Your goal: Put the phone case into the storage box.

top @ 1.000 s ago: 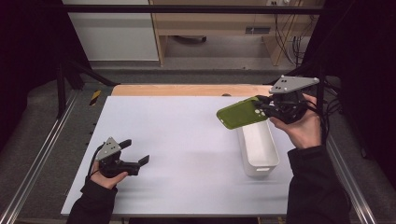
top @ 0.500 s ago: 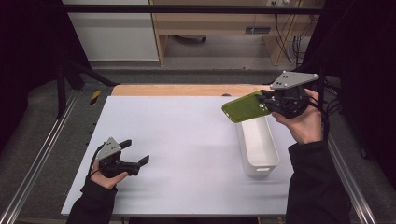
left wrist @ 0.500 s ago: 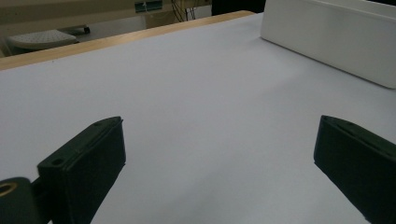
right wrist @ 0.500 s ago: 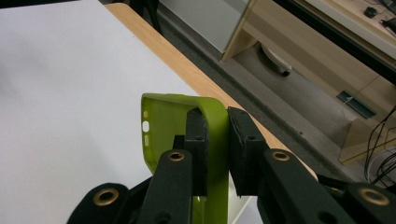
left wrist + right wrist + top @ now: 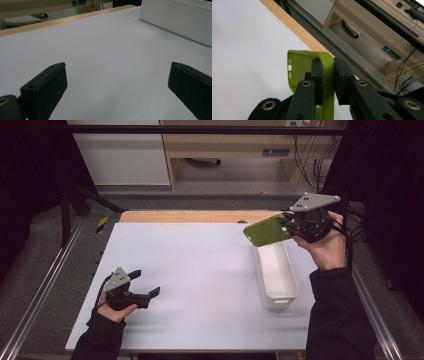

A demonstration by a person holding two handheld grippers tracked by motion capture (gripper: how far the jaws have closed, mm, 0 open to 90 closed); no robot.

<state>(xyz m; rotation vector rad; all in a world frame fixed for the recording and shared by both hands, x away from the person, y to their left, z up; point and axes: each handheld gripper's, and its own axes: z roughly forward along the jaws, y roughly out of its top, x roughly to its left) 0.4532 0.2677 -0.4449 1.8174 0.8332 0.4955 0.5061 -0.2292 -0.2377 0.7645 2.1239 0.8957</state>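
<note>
Resting open-jawed on the white table (image 5: 200, 270), well to the left of the white bin (image 5: 275, 275), the left gripper (image 5: 142, 285) is holding nothing. Above the bin's far end, the right gripper (image 5: 287, 224) is pinching one side wall of the green phone case (image 5: 262, 232). That case is looking light, thin and bendy, so gripping it at a rim edge near a corner is probably suiting it best, since its broad back may be flexing.

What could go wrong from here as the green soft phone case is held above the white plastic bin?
1. The right gripper pinches only one side wall of the green soft phone case, so the case may flex and slip out.
2. The case hangs over the far end of the long white plastic bin; released here, it may catch the rim and land on the white table.
</note>
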